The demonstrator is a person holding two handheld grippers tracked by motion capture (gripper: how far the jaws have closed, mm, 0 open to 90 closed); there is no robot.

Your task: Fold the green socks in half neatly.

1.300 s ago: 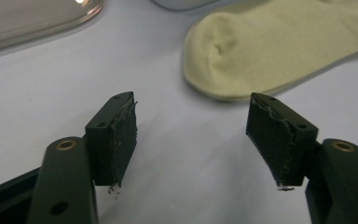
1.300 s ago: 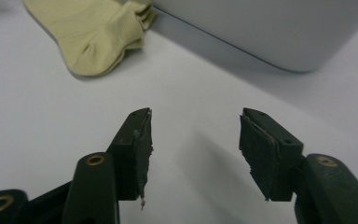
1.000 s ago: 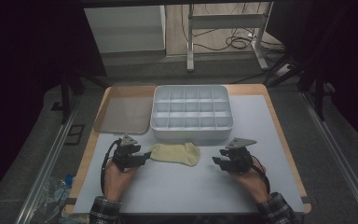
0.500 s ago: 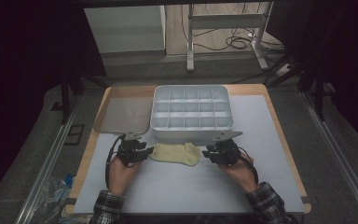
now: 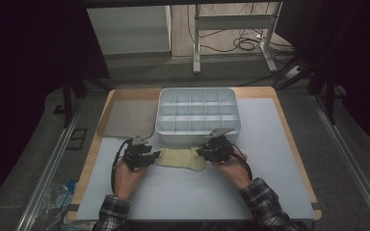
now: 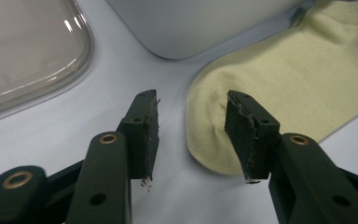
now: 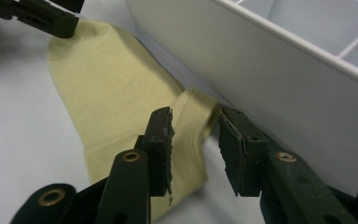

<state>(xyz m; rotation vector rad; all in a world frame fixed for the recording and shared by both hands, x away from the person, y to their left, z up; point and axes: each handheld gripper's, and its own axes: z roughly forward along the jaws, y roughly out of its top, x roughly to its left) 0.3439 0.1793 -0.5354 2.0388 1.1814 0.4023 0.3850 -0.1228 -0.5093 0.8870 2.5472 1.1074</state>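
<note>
Dark curtains and a grey floor surround the pale tabletop (image 5: 270, 144), which carries a white compartment box (image 5: 197, 115) at the back and a clear lid (image 5: 127, 118) to its left. A pale yellow sock (image 5: 180, 158) lies flat just in front of the box, its long axis running left to right across the tabletop, roughly parallel to the box's front wall. Its rounded toe end points toward the person's left, and its ribbed cuff end points right.

At the toe end, the left tool (image 6: 193, 128) has its jaws spread, one on the bare tabletop and the other over the sock's edge; the pads do not press the cloth. At the cuff end, the right tool (image 7: 196, 149) also stands spread, the ribbed cuff lying between its jaws, unpinched, close against the box wall.

Compared with a second ago, the right tool has come in from well to the right of the sock to its cuff, while the left tool has kept near the toe. The jaws of both tools have narrowed and then just been opening slightly. The sock lies where it was.
</note>
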